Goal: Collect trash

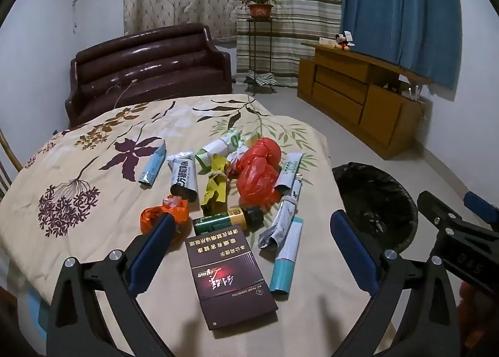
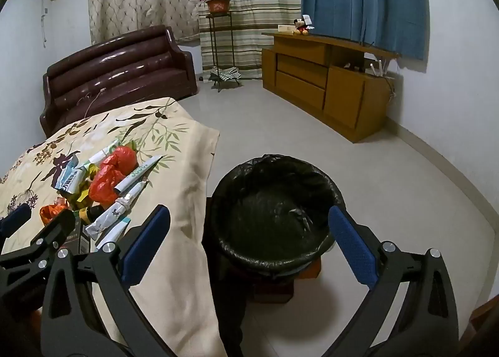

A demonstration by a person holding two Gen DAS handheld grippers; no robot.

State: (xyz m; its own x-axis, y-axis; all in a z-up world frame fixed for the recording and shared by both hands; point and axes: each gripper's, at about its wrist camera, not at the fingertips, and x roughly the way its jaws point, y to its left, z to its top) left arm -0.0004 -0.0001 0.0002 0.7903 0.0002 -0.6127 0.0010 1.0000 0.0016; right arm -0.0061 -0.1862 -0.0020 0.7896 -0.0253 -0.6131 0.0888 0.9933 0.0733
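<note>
Trash strewn on a floral tablecloth (image 1: 78, 151) beside a black-lined bin (image 2: 274, 207).
The left gripper (image 1: 254, 232) gapes wide and empty above a maroon cigarette pack (image 1: 230, 282); the right gripper (image 2: 249, 226), equally wide and empty, hangs over the bin.

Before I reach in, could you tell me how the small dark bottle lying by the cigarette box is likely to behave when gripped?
The bottle lies on its side, so a nudge would probably roll it. It looks rigid and glossy, so it may slip between the pads. The soft quilt beneath may damp any rolling.
</note>
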